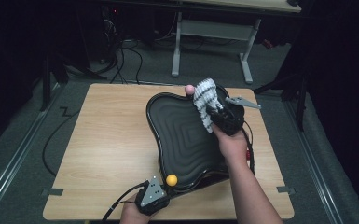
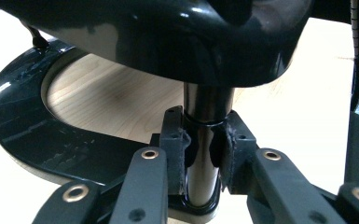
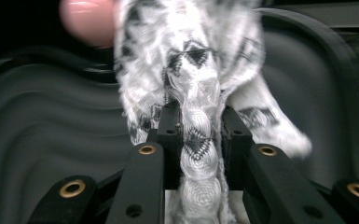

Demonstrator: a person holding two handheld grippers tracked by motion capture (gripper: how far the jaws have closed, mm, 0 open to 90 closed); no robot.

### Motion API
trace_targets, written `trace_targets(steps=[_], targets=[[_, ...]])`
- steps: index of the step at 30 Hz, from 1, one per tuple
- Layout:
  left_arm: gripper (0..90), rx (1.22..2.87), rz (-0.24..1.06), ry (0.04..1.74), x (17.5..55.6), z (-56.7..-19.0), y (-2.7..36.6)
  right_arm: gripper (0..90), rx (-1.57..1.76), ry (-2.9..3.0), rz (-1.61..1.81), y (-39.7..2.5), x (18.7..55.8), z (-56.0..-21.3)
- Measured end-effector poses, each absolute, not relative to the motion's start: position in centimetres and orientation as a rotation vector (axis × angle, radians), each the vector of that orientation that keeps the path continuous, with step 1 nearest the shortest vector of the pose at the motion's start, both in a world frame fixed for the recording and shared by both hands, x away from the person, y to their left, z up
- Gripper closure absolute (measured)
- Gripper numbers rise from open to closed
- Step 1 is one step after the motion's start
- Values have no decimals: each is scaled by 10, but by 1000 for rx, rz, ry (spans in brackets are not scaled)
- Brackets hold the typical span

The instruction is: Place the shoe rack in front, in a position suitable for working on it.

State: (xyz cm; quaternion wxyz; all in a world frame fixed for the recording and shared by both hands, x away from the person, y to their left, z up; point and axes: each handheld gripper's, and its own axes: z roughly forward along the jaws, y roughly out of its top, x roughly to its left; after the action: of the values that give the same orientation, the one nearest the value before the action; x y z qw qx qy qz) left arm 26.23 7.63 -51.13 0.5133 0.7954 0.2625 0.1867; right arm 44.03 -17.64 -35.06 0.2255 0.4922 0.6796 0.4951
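Wiping black tray with cloth

Right claw [image 1: 213,112] closed on patterned cloth [image 1: 205,100], pressed on tray [image 1: 182,135] ahead; left claw [image 2: 200,154] clamped around tray's leg [image 2: 204,140] above counter [image 1: 107,140].

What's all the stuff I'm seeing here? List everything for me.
Tray: one, black, wavy-edged, ridged, on the table's right half.
Tray leg: one, black, clamped in the left gripper.
Cloth: one, white with black pattern, held over the tray's far edge.
Balls: two; pink at the tray's far rim, yellow at its near rim.
Table: one, light wood.
Desk frame: one, grey, behind.
Left gripper: black, near edge.
Right gripper: black, gripping the cloth.
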Motion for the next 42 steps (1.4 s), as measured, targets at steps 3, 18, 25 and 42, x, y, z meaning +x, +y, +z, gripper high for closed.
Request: trace_targets(steps=[3, 18, 25, 42], targets=[[740, 1914, 449, 630, 262, -511, 76, 746, 1444, 1799, 1341, -203, 447, -351], [740, 1915, 447, 626, 263, -511, 76, 754, 1312, 1917, 1416, -162, 445, -348], [740, 1916, 450, 631, 263, -511, 76, 751, 1399, 1836, 1318, -192, 449, -347], [740, 1914, 451, 632, 263, -511, 76, 743, 1218, 2013, 1399, -153, 436, -352]])
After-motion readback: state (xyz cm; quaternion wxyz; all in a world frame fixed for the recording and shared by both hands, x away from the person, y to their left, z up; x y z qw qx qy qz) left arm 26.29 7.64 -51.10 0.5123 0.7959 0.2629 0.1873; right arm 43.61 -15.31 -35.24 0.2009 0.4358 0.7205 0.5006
